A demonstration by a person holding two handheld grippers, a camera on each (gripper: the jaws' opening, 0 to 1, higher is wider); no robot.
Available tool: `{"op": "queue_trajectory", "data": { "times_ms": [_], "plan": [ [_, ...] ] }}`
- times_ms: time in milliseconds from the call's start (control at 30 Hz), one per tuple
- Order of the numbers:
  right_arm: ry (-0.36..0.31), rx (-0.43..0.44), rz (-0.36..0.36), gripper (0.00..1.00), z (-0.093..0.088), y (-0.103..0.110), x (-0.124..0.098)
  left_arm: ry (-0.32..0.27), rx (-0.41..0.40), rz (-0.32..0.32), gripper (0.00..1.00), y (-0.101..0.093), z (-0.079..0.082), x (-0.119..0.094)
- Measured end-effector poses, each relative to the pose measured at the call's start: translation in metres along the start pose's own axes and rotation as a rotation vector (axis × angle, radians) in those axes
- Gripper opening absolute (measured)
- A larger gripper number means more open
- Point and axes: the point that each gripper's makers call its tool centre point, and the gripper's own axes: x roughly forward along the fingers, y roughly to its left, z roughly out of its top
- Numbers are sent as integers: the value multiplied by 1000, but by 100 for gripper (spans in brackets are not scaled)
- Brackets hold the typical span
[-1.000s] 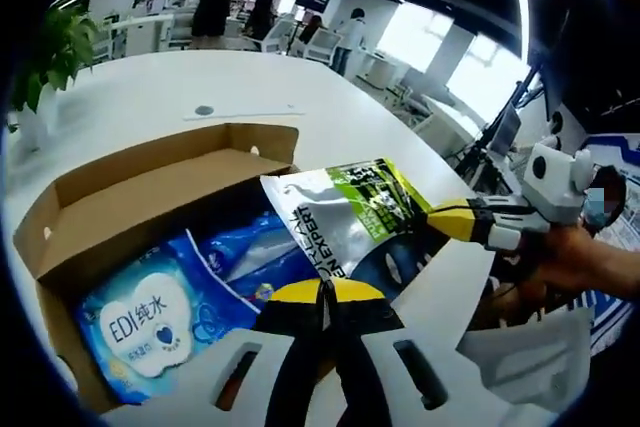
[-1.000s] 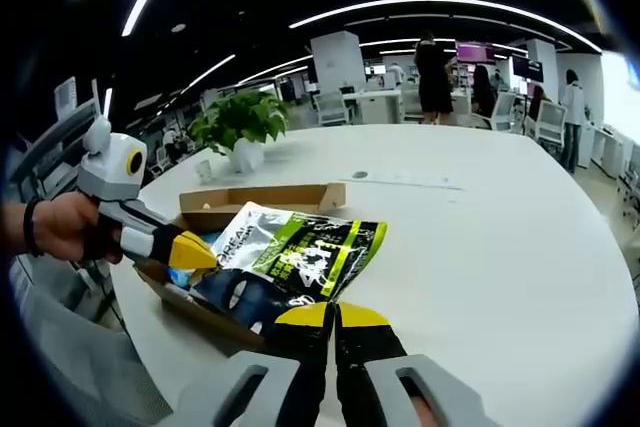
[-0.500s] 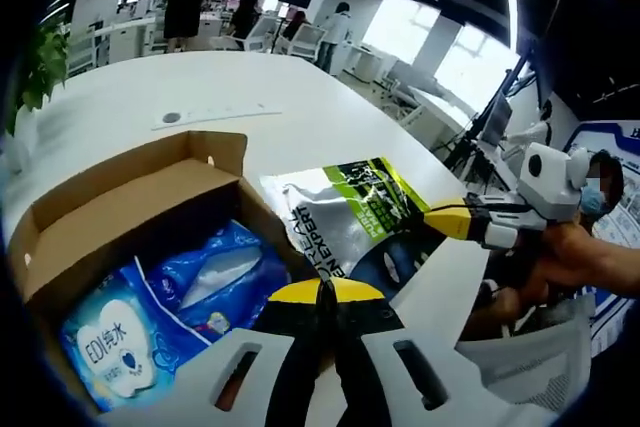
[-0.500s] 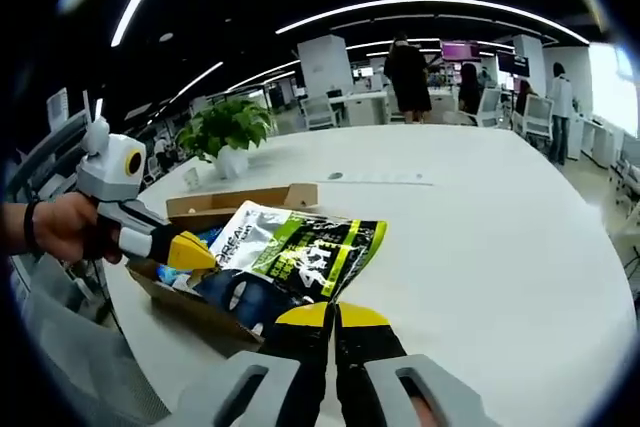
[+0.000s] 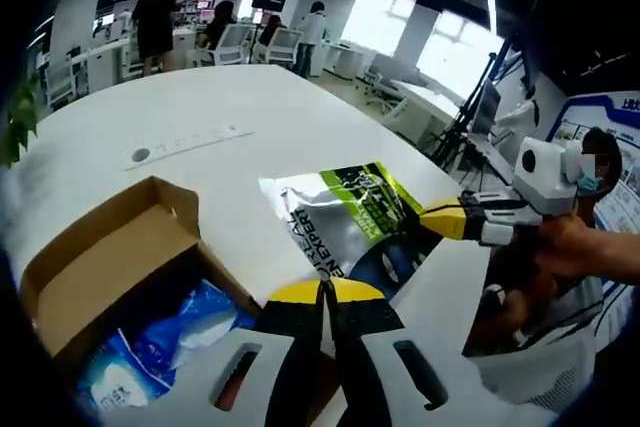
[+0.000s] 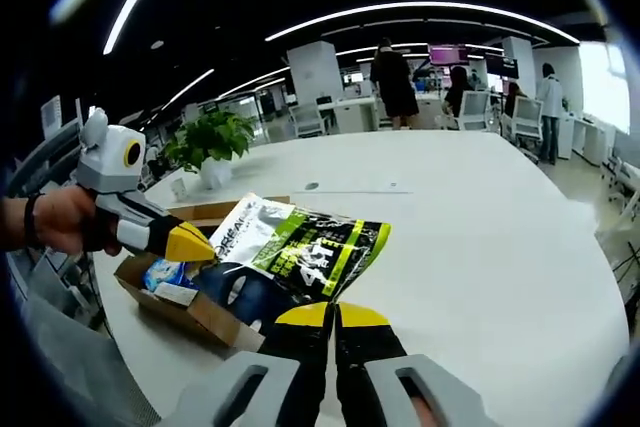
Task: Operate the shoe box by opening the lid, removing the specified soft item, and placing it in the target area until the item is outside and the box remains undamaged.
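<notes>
Both tongs pinch the same thing. The left gripper (image 5: pixel 322 292) has its yellow-tipped jaws pressed together on one edge of the silver, green and black foil pouch (image 5: pixel 348 215). The right gripper (image 6: pixel 335 312) is likewise clamped on the opposite dark edge of that pouch (image 6: pixel 290 257). In the left gripper view the right gripper (image 5: pixel 440 221) comes in from the right and bites the pouch's far side; in the right gripper view the left gripper (image 6: pixel 190 244) enters from the left.

The pouch hangs stretched between the two, off the surface, its long axis running roughly from one tong to the other. The open brown cardboard shoe box (image 5: pixel 105 277) sits just beside it, with blue soft packets (image 5: pixel 175 332) inside; the pouch's lower corner overlaps the box edge (image 6: pixel 200 312) in the right gripper view.

Beyond the pouch lies bare white round table (image 6: pixel 480 237), on the right gripper's side. I judge that a set-down there means carrying the pouch away from the box, right gripper leading.
</notes>
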Motion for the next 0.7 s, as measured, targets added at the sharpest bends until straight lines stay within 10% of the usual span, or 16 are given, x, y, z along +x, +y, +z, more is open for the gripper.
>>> {"op": "queue_trajectory", "data": {
  "times_ms": [700],
  "plan": [
    [68, 11, -9, 0, -17, -41, 24, 115, 73, 9, 0, 6, -10, 59]
  ]
}}
